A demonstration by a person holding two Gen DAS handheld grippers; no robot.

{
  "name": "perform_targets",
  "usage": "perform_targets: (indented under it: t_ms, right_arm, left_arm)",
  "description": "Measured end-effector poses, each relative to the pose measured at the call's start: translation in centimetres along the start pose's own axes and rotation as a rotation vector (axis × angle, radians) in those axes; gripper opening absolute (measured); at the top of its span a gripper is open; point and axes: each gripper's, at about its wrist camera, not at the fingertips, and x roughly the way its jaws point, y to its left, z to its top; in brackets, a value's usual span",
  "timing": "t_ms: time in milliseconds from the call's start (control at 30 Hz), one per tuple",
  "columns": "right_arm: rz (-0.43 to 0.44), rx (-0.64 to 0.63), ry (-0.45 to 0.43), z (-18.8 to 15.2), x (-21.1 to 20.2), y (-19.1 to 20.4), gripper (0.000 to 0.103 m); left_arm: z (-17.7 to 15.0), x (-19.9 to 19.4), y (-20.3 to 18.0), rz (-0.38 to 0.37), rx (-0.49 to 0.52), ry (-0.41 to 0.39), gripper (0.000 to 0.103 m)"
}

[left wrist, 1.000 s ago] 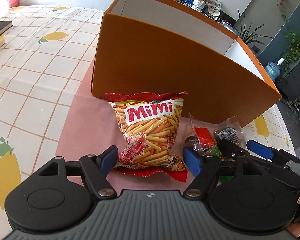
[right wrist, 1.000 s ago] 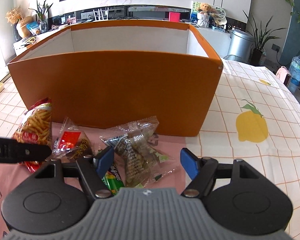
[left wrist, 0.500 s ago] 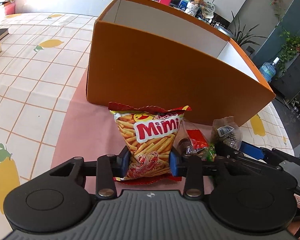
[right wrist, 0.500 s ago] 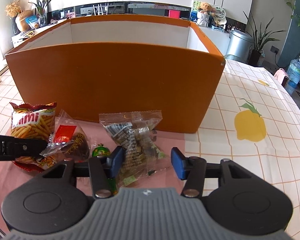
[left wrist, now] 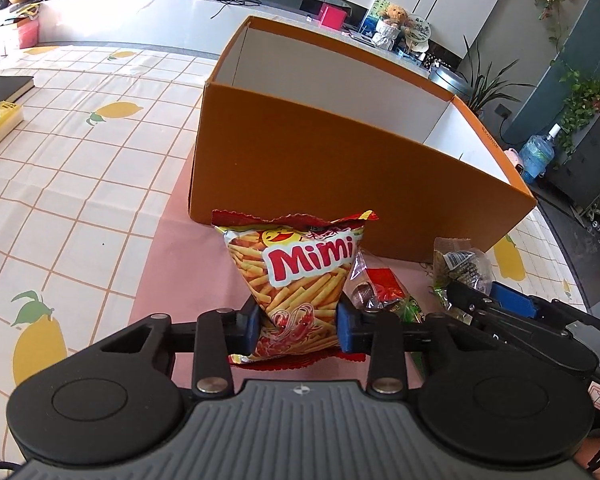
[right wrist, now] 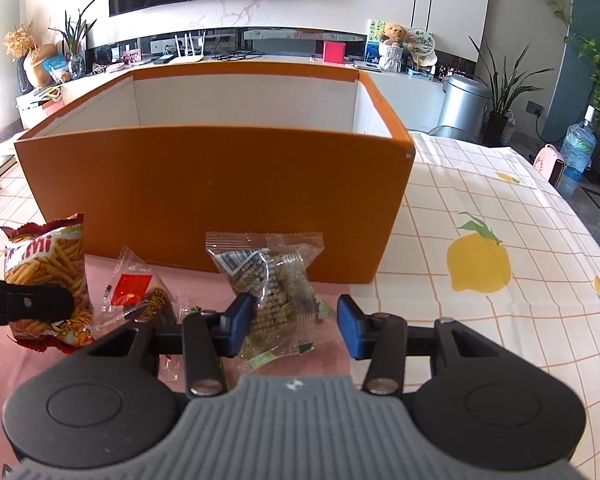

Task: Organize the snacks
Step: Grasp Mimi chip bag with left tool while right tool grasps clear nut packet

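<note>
My left gripper (left wrist: 299, 328) has its blue pads pressed on the lower part of a red and yellow Mimi snack bag (left wrist: 300, 272), which stands upright; the jaws are still closing. Behind it is a large open orange box (left wrist: 340, 168), white inside. In the right wrist view, my right gripper (right wrist: 290, 328) is closing around a clear packet of green-brown snacks (right wrist: 272, 280). Its left pad touches the packet, while a small gap shows at the right pad. A clear packet with a red label (right wrist: 140, 292) lies between the two snacks.
The snacks rest on a pink mat (left wrist: 172, 272) over a lemon-print tablecloth (right wrist: 480, 208). A dark book (left wrist: 4, 88) and a yellow box (left wrist: 0, 124) lie at the far left. The orange box (right wrist: 220, 192) blocks the way straight ahead.
My left jaws came together on the Mimi bag and raised it upright. My right jaws narrowed around the clear green-brown packet, which now stands more upright.
</note>
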Motion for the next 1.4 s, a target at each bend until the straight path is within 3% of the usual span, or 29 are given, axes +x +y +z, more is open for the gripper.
perform_targets:
  t_ms: [133, 200, 233, 433, 500, 533, 567, 600, 700, 867, 967, 1200, 1333, 1400]
  right_arm:
    - [0.003, 0.01, -0.028, -0.2, -1.2, -0.2, 0.041]
    - [0.011, 0.011, -0.04, -0.3, -2.0, -0.2, 0.028]
    - [0.022, 0.011, -0.044, -0.5, -2.3, -0.2, 0.005]
    - [0.015, -0.017, -0.046, -0.8, -3.3, 0.1, 0.003]
    - [0.023, -0.006, -0.015, -0.6, -3.0, -0.2, 0.007]
    - [0.033, 0.002, 0.01, -0.2, -2.6, -0.4, 0.023]
    - [0.042, 0.007, 0.036, -0.1, -2.3, -0.7, 0.045]
    - [0.062, 0.004, 0.072, 0.0, -2.0, -1.0, 0.049]
    - [0.071, -0.034, 0.114, 0.3, -1.6, -1.4, 0.051]
    - [0.075, -0.2, 0.123, 0.5, -1.6, -1.2, 0.061]
    - [0.109, -0.209, 0.15, 0.4, -0.9, -1.0, 0.061]
    - [0.091, -0.217, 0.155, 0.1, -0.8, -0.6, 0.062]
    - [0.048, -0.187, 0.154, -0.1, -1.1, -1.0, 0.068]
    - [0.029, -0.194, 0.138, -0.1, -1.4, -0.9, 0.079]
  left_arm:
    - [0.1, -1.2, -0.4, 0.008, 0.018, -0.021, 0.04]
    - [0.2, -1.7, -0.6, 0.01, 0.036, -0.031, 0.04]
    - [0.2, -1.9, -0.7, 0.015, 0.046, -0.036, 0.04]
    - [0.1, -2.3, -1.4, 0.027, 0.068, -0.012, 0.04]
    - [-0.1, -2.0, -1.4, 0.031, 0.076, 0.007, 0.04]
    - [-0.2, -1.8, -1.4, 0.037, 0.081, 0.016, 0.04]
    - [-0.3, -1.7, -1.3, 0.04, 0.084, 0.022, 0.04]
    - [-0.3, -1.7, -1.3, 0.04, 0.084, 0.025, 0.04]
    - [-0.3, -1.4, -1.0, 0.037, 0.077, 0.033, 0.04]
    - [-0.5, -0.8, -0.8, 0.031, 0.069, 0.043, 0.04]
    - [-0.5, -0.6, -0.6, 0.031, 0.063, 0.048, 0.04]
    - [-0.5, -0.4, -0.5, 0.033, 0.056, 0.053, 0.04]
    - [-0.4, -0.6, -0.6, 0.026, 0.063, 0.049, 0.04]
    - [-0.4, -0.6, -0.6, 0.025, 0.062, 0.049, 0.04]
